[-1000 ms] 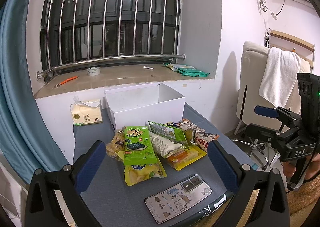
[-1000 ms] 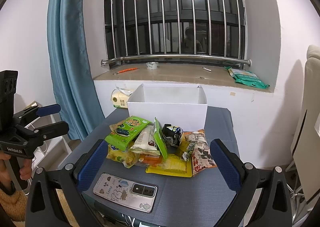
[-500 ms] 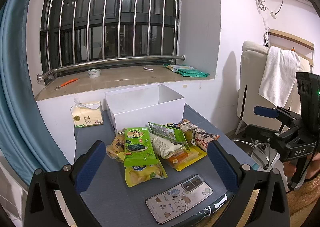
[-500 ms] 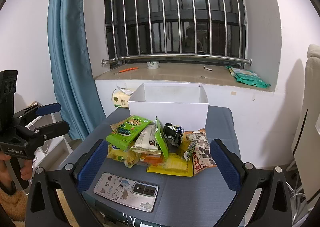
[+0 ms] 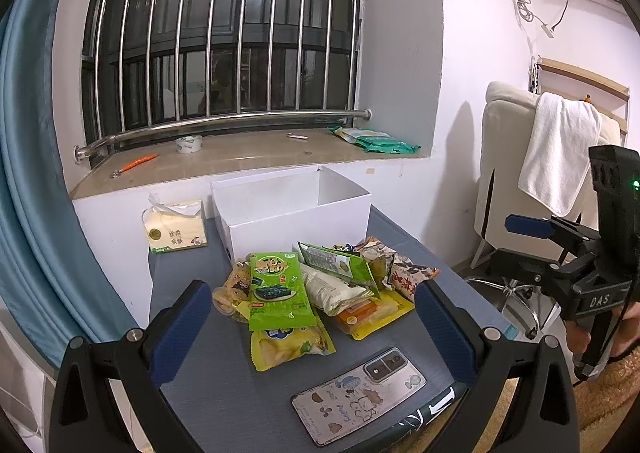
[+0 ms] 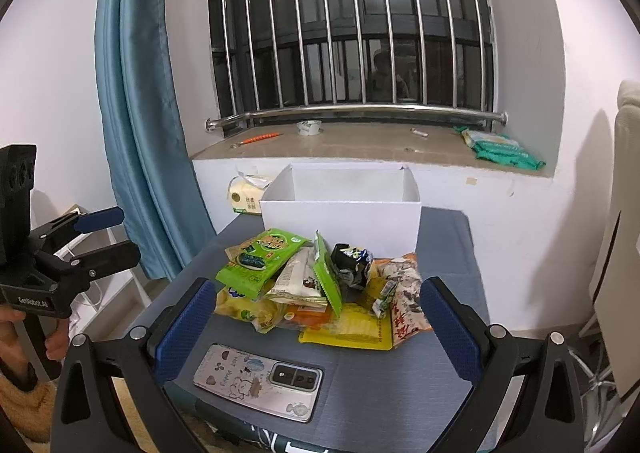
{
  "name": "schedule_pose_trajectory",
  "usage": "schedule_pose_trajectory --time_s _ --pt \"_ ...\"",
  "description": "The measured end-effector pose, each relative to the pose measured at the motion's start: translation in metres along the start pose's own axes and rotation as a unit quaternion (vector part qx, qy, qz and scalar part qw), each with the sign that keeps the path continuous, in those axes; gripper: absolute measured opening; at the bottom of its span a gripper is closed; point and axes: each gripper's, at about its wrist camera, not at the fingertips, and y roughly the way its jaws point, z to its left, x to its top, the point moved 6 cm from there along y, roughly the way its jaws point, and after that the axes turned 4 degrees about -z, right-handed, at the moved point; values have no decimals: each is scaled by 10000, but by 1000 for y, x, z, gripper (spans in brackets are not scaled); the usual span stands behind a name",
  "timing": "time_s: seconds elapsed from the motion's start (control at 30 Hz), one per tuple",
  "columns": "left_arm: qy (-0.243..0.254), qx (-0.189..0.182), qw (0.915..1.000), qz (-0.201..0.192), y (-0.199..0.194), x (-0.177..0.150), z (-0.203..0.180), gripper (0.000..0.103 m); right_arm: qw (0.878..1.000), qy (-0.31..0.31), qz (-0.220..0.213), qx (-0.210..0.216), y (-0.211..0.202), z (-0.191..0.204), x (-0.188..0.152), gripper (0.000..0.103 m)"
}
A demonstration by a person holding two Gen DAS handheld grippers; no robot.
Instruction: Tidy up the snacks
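A pile of snack packets lies mid-table: a green seaweed packet [image 5: 278, 291] on top at the left, a yellow chips bag [image 5: 290, 345] under it, a white packet [image 5: 330, 289], a yellow-orange packet [image 5: 372, 311] and a red-and-white packet [image 5: 408, 275]. The pile also shows in the right wrist view [image 6: 320, 285]. An open, empty white box [image 5: 296, 209] [image 6: 340, 209] stands behind it. My left gripper [image 5: 316, 327] is open and empty, short of the pile. My right gripper [image 6: 316, 327] is open and empty, likewise in front of the pile.
A phone in a cartoon case [image 5: 360, 393] [image 6: 258, 381] lies near the table's front edge. A tissue pack [image 5: 176, 227] sits left of the box. The window sill [image 5: 240, 157] holds tape, a pen and green packets. A chair with a towel [image 5: 556, 157] stands right.
Both views have shifted only slightly; the snacks, box and phone have not moved. Both grippers stay open.
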Motion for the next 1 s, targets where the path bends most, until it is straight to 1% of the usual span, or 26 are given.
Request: schedule_pose_trajectory --time_s 0.13,0.3,0.37,0.43,0.53,0.6,0.7,0.73,0.8,0.83,0.87,0.9,0.93,0.97,1.0 --pt "3 -22 10000 39 1 -3 0 103 9997 186 105 138 12 -5 -3 103" --pt "-65 -32 9999 124 5 -10 4 103 9971 371 435 500 52 -10 -8 103" --pt "-129 -25 9998 161 8 -13 8 103 9966 345 597 451 73 -11 -10 103" --pt "-155 7 9997 197 9 -16 11 103 9953 317 862 320 100 -12 -14 103" --pt "-194 84 9995 245 12 -21 17 103 9929 295 1101 331 141 -12 -21 103" --pt "-230 107 9992 295 14 -25 22 103 9903 281 1338 238 169 -14 -27 103" --pt "-291 126 9987 390 18 -30 29 103 9890 241 1426 304 196 -12 -33 103" --pt "-322 132 9985 421 20 -32 31 103 9884 207 1468 338 202 -11 -35 101" --pt "-380 132 9981 477 23 -35 35 103 9874 115 1532 382 212 -8 -38 88" --pt "-417 130 9977 510 26 -37 37 103 9874 78 1538 367 217 -9 -39 70" --pt "-456 132 9973 562 29 -39 38 103 9871 71 1552 396 220 -8 -40 47" --pt "-474 135 9970 605 31 -40 39 103 9861 118 1608 407 223 -9 -41 31" --pt "-495 130 9964 673 35 -42 40 103 9860 148 1629 308 225 -12 -41 14" --pt "-501 118 9961 714 37 -43 41 103 9871 193 1575 209 224 -17 -39 13" --pt "-496 95 9958 762 40 -45 41 103 9875 329 1504 327 221 -19 -36 13"
